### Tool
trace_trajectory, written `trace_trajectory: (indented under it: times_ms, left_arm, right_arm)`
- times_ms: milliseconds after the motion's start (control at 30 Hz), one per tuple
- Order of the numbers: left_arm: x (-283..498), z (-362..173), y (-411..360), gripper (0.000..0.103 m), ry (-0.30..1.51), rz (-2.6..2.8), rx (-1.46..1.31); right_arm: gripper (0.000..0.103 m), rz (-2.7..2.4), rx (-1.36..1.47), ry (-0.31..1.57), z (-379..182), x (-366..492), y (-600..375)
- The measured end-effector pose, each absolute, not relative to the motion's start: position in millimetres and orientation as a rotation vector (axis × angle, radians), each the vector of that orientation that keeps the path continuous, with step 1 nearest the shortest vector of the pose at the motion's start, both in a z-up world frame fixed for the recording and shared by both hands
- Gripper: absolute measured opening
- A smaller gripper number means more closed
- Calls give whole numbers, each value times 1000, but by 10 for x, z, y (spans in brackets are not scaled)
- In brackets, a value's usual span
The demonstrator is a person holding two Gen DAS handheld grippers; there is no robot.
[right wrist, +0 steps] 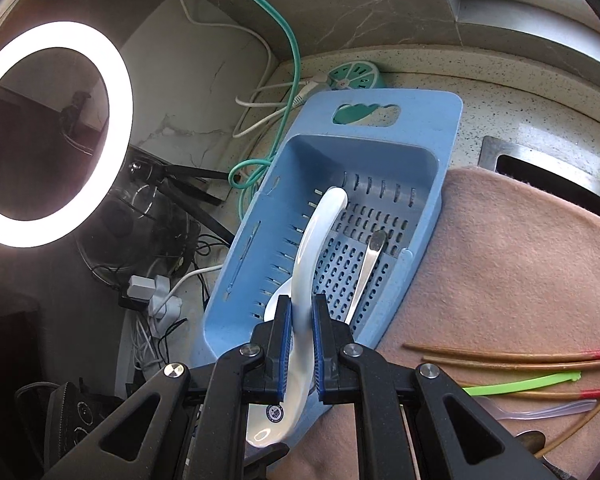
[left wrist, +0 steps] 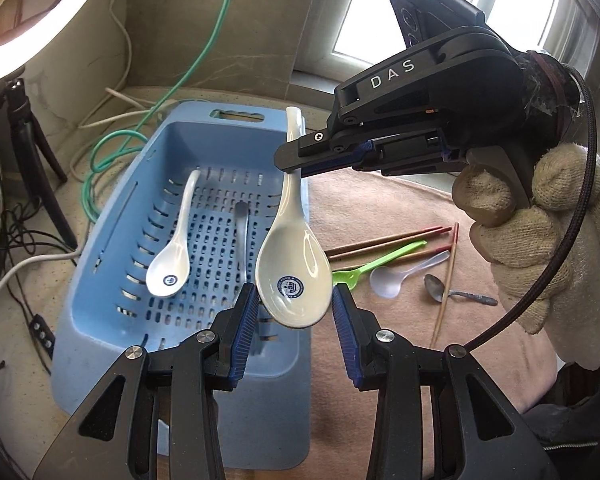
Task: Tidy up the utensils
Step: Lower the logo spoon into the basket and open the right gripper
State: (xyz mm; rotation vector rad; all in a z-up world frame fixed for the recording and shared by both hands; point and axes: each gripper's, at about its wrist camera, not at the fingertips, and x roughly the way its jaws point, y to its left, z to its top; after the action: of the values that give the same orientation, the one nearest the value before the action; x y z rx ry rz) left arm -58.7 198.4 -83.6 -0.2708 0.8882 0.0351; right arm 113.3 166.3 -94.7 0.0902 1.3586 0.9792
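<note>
Two grippers: both in view, one loaded.
Right gripper (right wrist: 299, 344): pads clamped on the handle of a white ceramic spoon (left wrist: 290, 256), held in the air over the blue basket's (left wrist: 100, 312) right rim; its bowl end in the right wrist view is partly hidden behind the fingers.
Left gripper (left wrist: 295, 320): jaws apart, nothing between them (the hanging spoon bowl sits beyond the pads).
Basket contents: a smaller white spoon (left wrist: 172, 256) near the left wall; a metal utensil (right wrist: 366, 272) along the middle, its head hidden.
Pink cloth (left wrist: 380, 360): chopsticks (left wrist: 384, 240), green fork (left wrist: 376, 266), clear plastic spoon (left wrist: 396, 278), metal spoon (left wrist: 444, 290), lying close together near its right edge.
Cut off: chopstick tips past the frame in the right wrist view.
</note>
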Motion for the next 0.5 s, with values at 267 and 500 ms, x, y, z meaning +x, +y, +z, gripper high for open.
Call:
trace_trajectory:
  times_ms: [267, 500]
  left_arm:
    - [-592, -890, 2227, 36, 896, 107, -288]
    - [-612, -841, 2211, 36, 883, 89, -277]
  right_arm:
    - [33, 992, 21, 1314, -904, 1082, 1819]
    - [33, 980, 16, 1276, -806, 1079, 1518]
